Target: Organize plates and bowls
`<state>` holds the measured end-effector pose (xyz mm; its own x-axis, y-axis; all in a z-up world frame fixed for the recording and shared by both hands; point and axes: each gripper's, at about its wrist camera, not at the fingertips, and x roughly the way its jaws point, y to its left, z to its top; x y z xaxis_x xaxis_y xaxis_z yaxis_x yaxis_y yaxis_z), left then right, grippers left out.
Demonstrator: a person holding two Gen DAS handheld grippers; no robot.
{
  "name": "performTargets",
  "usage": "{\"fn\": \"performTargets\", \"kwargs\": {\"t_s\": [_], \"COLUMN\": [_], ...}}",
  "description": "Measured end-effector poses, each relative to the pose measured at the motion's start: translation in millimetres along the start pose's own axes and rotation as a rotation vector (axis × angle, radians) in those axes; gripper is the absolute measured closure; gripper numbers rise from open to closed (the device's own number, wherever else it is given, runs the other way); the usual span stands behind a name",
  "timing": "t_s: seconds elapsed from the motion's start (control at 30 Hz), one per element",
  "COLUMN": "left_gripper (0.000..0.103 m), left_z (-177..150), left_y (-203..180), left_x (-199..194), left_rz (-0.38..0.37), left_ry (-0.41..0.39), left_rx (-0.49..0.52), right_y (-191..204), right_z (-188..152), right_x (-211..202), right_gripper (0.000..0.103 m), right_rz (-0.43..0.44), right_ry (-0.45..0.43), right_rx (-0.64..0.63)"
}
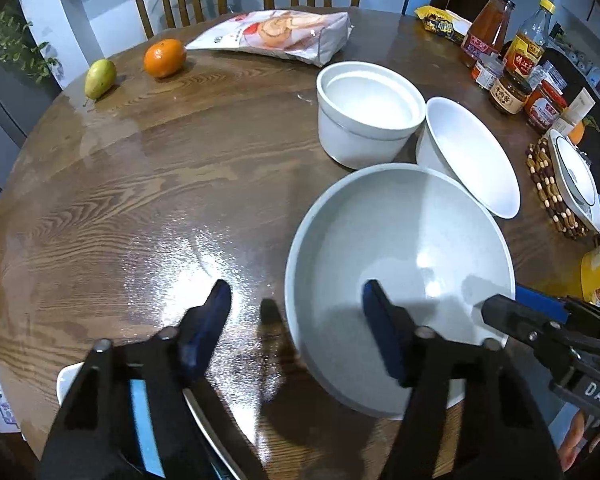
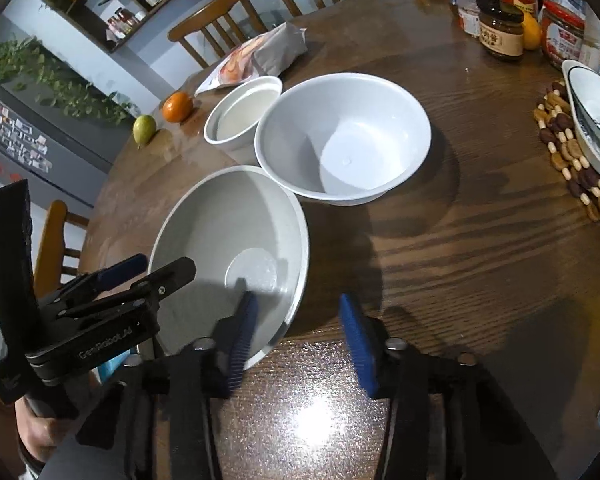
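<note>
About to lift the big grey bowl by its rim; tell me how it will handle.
The grey bowl looks rigid and glazed, so probably slippery in the jaws. It is wide and deep, so a one-sided rim grip will likely let it tilt. It seems ceramic, so fairly heavy and chippable against the white bowl touching it.

You are working over a round dark-brown wooden table (image 2: 480, 264) with a glossy grain. Directly on it, nearest you, sits a large pale-grey speckled bowl (image 2: 236, 216), touching a wide white bowl (image 2: 342, 136) behind it, which touches a straight-sided white ceramic pot (image 2: 242, 114). Toward the far edge lie a green pear (image 1: 99, 78), an orange tangerine (image 1: 164, 57) just beside it, and a crinkled white snack bag (image 1: 276, 36). On your right, a beaded wooden trivet (image 2: 576, 164) carries a blue-patterned white dish (image 2: 598, 116), with brown sauce jars and bottles (image 1: 508, 60) clustered beyond.
</note>
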<state>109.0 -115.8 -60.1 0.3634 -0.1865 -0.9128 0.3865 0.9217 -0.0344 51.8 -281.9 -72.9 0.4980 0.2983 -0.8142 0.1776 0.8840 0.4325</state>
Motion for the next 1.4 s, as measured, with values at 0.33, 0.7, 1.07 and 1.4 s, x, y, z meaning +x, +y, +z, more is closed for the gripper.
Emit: {"fn": "performTargets", "kwargs": {"t_s": [0.33, 0.7, 1.07, 1.4], "left_gripper": [0.079, 0.08, 0.08, 0.079], "left_z": [-2.6, -14.5, -42.4, -54.2], "left_y": [-0.2, 10.8, 30.6, 28.7], "left_x": [6.9, -18.7, -41.7, -28.7], "left_rz": [-0.05, -0.025, 0.036, 0.024], "left_ry": [0.038, -0.018, -0.045, 0.002], "left_rx": [-0.012, -0.011, -0.031, -0.04], "right_y": [-3.1, 19.4, 47.7, 45.8], "right_z": [-0.4, -10.4, -23.1, -33.0], "right_x": [2.8, -8.2, -9.5, -2.2], "right_gripper": [0.087, 0.087, 0.087, 0.087], "right_rz": [0.03, 0.06, 0.102, 0.074], "right_ry": [0.013, 0.017, 0.06, 0.098], "right_rx": [0.004, -0.049, -0.118, -0.107]}}
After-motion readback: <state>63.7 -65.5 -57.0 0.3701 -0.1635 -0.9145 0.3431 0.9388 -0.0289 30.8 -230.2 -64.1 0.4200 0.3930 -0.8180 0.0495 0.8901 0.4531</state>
